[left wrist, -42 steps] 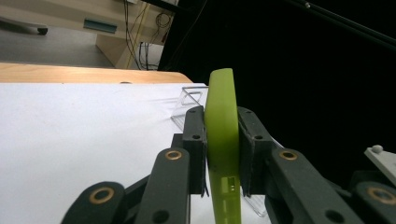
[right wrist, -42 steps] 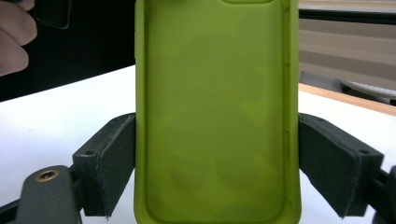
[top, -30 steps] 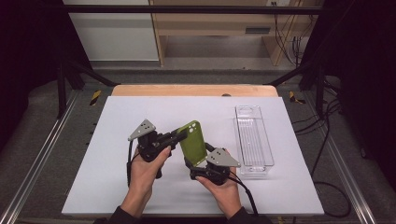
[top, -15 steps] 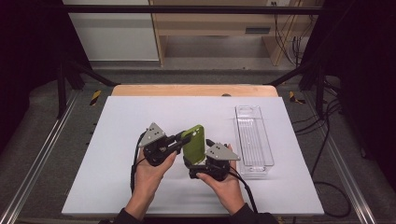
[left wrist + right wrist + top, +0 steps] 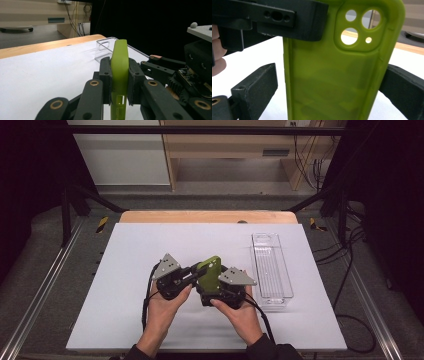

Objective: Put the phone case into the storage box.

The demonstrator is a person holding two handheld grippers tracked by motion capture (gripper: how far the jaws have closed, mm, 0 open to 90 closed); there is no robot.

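A lime-green phone case (image 5: 210, 271) stands upright on its end above the white table, camera holes at the top. My left gripper (image 5: 202, 269) comes in from the left and is shut on the case's thin edge (image 5: 119, 56), one pad (image 5: 105, 75) on each face. My right gripper (image 5: 212, 288) sits just behind the case. Its jaws have just been opening and now stand wide on either side of the case (image 5: 332, 75). There is a gap between the left pad (image 5: 254, 87) and the case. The right pad (image 5: 402, 85) sits close to the case's far edge.
A clear, long plastic tray (image 5: 272, 265) lies to the right of both hands, lengthwise away from me. The white table top (image 5: 135, 245) has a wooden strip along its far edge. Cables trail from both grippers towards the person.
The left hand has edged a little to the right with the case, closer to the right gripper. The right hand has stayed where it was.
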